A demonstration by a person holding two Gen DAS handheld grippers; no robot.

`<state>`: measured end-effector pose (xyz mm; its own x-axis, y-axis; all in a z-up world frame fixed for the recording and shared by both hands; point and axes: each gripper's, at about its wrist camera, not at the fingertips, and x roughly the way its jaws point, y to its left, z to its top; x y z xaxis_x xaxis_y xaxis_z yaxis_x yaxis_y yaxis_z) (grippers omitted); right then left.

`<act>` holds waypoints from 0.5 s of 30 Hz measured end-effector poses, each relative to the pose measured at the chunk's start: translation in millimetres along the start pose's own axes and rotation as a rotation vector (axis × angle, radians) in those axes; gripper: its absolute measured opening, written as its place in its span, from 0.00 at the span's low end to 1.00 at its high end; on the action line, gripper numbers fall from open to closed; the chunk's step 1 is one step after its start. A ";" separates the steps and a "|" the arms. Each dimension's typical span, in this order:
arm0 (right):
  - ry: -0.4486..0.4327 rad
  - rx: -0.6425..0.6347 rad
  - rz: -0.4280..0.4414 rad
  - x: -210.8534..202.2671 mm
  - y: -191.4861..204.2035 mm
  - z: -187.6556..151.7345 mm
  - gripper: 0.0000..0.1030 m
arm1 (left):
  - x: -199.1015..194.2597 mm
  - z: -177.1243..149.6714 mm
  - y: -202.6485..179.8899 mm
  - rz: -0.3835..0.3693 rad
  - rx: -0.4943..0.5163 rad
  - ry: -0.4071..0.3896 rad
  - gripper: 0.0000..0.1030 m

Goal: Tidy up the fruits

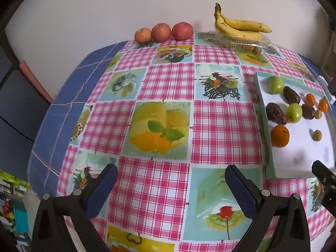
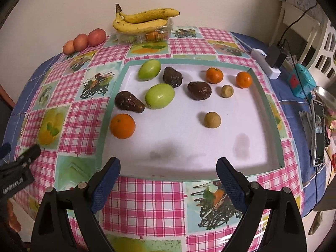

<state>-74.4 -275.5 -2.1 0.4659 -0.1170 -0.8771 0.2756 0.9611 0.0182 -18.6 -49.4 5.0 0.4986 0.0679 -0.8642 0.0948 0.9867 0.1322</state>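
- left claw [image 1: 171, 185]: held low over the bench [image 1: 161, 88], aimed level across the checked cloth toward the far wall; fingers spread wide, nothing between them; its black body also shows at the left edge of the right wrist view
- three apples [image 1: 163, 32]: in a row, touching, at the far edge of the bench against the wall
- bananas [image 2: 142, 20]: lying on top of a clear plastic box [image 2: 145, 34], just right of the apples
- white tray [image 2: 189, 142]: on the bench right of the left claw; loose fruit in its far half, near half bare
- in the tray: large orange [image 2: 122, 126] at the left rim; three dark wrinkled fruits [image 2: 129, 101]; two green fruits [image 2: 159, 95]; two small oranges [image 2: 214, 75] far right; two small tan fruits [image 2: 212, 119]
- right claw [image 2: 168, 177]: hovering at the near rim of the tray, pointing in over it; spread wide, empty
- phone [image 2: 318, 132]: on blue cloth right of the tray
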 end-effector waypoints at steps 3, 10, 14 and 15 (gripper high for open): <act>0.002 0.002 -0.002 1.1 0.5 0.5 0.90 | 0.7 -0.2 1.4 -0.015 -0.013 -0.003 1.00; 0.014 0.011 0.004 3.6 0.2 1.1 0.90 | 2.9 0.0 0.8 -0.036 -0.008 0.006 1.00; 0.014 0.009 0.004 3.9 2.4 1.0 0.90 | 3.4 -0.2 0.8 -0.039 -0.003 0.011 1.00; 0.012 0.007 0.004 3.6 3.0 1.0 0.90 | 3.3 -0.2 0.7 -0.043 -0.002 0.011 1.00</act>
<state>-71.1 -273.3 -4.7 0.4564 -0.1100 -0.8829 0.2797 0.9598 0.0250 -17.1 -48.4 2.2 0.4844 0.0272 -0.8744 0.1144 0.9890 0.0941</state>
